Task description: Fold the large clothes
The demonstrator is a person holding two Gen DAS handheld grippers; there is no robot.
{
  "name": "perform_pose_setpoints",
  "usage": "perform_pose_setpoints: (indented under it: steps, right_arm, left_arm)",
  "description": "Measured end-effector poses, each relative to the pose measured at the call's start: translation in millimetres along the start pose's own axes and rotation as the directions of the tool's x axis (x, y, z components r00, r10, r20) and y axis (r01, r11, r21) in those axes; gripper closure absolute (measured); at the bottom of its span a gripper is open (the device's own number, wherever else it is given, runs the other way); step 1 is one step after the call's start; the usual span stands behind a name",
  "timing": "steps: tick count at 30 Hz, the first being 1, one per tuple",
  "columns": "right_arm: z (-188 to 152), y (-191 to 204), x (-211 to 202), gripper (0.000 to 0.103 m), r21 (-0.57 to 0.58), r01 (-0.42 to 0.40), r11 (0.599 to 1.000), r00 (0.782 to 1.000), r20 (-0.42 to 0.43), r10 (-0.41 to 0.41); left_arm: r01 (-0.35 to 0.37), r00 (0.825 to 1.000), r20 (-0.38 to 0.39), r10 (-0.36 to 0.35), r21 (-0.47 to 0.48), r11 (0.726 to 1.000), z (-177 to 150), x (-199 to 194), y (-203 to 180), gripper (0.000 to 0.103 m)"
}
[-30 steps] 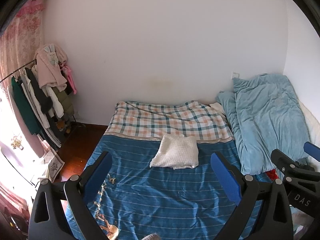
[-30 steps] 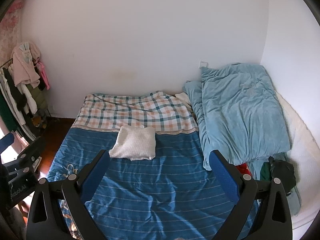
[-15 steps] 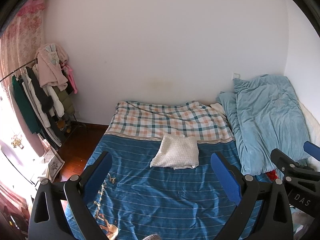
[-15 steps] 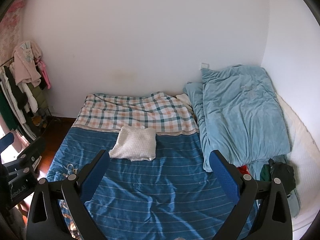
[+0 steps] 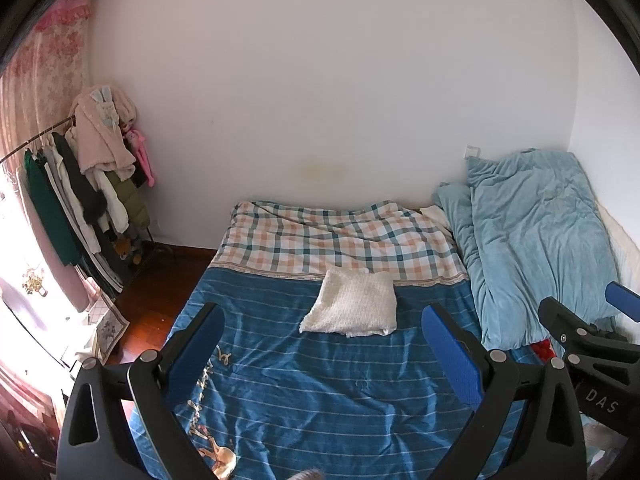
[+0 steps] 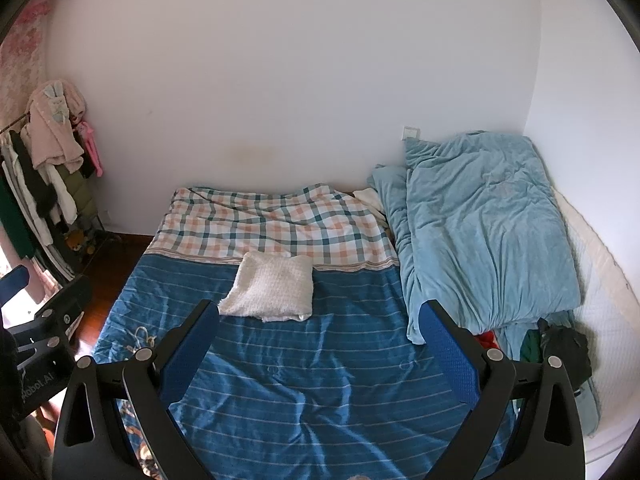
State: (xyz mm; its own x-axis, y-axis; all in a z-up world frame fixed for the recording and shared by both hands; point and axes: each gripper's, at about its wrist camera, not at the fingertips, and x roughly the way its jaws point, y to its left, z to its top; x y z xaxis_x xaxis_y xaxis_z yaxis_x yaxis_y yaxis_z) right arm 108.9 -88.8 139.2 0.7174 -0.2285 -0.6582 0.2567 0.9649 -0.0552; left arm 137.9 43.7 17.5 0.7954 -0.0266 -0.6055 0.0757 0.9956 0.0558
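Standing wide apart, the blue-padded jaws of the left gripper (image 5: 320, 344) held nothing, and the right gripper (image 6: 318, 338) was likewise spread wide and empty. Both hung above the near end of the bed (image 5: 320, 400), clear of the bedding.

The white knitted garment (image 5: 352, 307) lay ahead of both grippers, seen between the jaws and slightly beyond the fingertips, already folded into a rough rectangle. It rested on the blue striped cover (image 6: 320, 380), its far edge touching the border of the checked sheet (image 6: 276, 224).

Handling, by judgement: the garment appeared soft, limp and light, with a nubbly open knit that should give the pads good purchase and little tendency to slip. It was not fragile, though the loose knit could snag or stretch if dragged. Layers showed at its near edge (the lower right corner looked doubled over), so a pinch at a corner would need to take all layers together or the fold would open. The two near corners seemed the best holds, one for each gripper.

To the right of the grippers lay a pale blue quilt (image 6: 480, 232), plush and bulky, crumpled along the wall. A small heap of dark clothes (image 6: 560, 344) sat near the right jaw of the right gripper; their fabric could not be made out. To the far left stood a clothes rack (image 5: 80, 184).
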Motion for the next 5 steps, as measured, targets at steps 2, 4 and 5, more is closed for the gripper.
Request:
perform_pose_setpoints:
  steps: [2,4,5]
  right_arm:
    - [-0.4,0.4,0.1,0.002,-0.003,0.001,1.0,1.0,0.0,-0.001]
    - [-0.9,0.3,-0.4,0.002,-0.004,0.003,1.0,1.0,0.002,-0.003]
    - [-0.3,1.1,0.4,0.002,-0.007,0.003,1.0,1.0,0.002,-0.003]
  left_arm:
    - [-0.002,1.0,0.001,0.002,-0.004,1.0,0.0,-0.3,-0.4,0.002]
    - [-0.003,1.0,0.004,0.003,-0.005,1.0,1.1,-0.9,-0.6,0.002]
    - [-0.002,1.0,0.004,0.002,-0.004,1.0,0.2,-1.2,-1.3,0.002]
